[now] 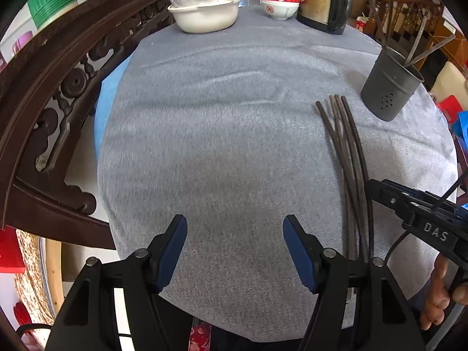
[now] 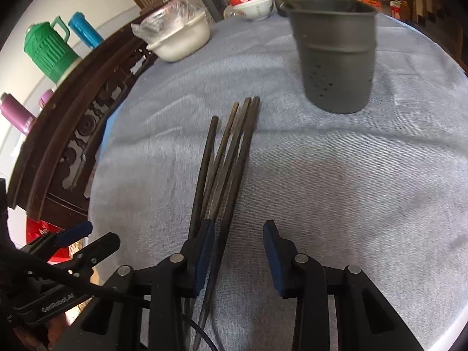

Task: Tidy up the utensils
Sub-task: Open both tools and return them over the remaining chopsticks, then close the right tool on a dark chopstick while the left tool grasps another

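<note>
Jaws of the right gripper [image 2: 238, 251] stand apart over the near ends of the chopsticks [image 2: 225, 158], gripping nothing; the left gripper [image 1: 235, 251] gapes wide over bare cloth [image 1: 219, 117]. Beyond the four dark, worn chopsticks stands a grey perforated holder [image 2: 336, 55]; bowls [image 1: 279, 3] sit farther off.

Home dining area. Ahead of the grippers, a cloth-covered table [image 1: 234, 117] carried stacked rice bowls [image 1: 280, 3], a brass kettle [image 1: 326, 0] and a covered basin [image 1: 203, 14]; left, carved dark-wood furniture [image 1: 44, 102] and thermos jugs [image 2: 49, 49].
</note>
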The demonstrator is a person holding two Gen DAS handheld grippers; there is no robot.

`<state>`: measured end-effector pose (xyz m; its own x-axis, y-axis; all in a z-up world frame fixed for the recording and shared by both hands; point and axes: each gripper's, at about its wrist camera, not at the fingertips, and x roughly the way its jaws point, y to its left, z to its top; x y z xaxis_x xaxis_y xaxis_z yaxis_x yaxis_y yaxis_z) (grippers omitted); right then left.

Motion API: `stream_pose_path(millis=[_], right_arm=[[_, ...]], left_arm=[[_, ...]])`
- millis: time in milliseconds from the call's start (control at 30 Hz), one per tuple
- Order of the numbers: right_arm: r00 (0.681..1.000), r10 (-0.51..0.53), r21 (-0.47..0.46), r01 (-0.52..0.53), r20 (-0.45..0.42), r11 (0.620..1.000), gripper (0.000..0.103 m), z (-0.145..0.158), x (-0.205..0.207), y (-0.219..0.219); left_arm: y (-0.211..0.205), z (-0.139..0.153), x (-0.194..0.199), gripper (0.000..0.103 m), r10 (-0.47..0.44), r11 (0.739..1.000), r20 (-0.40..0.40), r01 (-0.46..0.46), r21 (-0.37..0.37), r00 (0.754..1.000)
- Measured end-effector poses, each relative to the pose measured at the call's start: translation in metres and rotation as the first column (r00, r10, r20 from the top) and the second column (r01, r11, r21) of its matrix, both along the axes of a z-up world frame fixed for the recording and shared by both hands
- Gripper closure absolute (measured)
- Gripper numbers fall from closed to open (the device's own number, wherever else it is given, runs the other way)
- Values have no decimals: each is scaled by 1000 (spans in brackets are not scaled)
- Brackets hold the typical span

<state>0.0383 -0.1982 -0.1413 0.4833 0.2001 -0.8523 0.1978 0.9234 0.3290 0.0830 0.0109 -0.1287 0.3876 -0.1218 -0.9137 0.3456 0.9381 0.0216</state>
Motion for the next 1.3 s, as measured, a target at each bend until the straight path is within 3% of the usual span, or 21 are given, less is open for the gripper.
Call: stream_pose_path(millis=[133,267,500,833,1233,1300], right_arm=[[1000,21,-37,-21,9,999,75,0,4,8],[1000,23,-77,-23,-4,997,90,-2,3,8],[1000,14,-66,-15,-18,998,90,0,-6,-5],[999,25,-30,-25,-29,999,91,-1,-16,-12],[1000,27,17,-27,-13,999,92,-4,-26,-21],[999,31,12,-31,-9,999,92,-3,-26,-20]], left_arm=[[3,-3,2,34,11,1000,-9,-11,-2,1000],[2,-4,4,34,11,1000,-18,-11,-3,1000],[-3,-3,8,34,4,1000,-40,-4,-14,999],[-48,4,56,34,-71,990,-134,54,-128,988],[-95,-20,88,35,-73,987,-211,41,-154,975],[-96,-26,92,38,-65,987,-221,30,-158,973]])
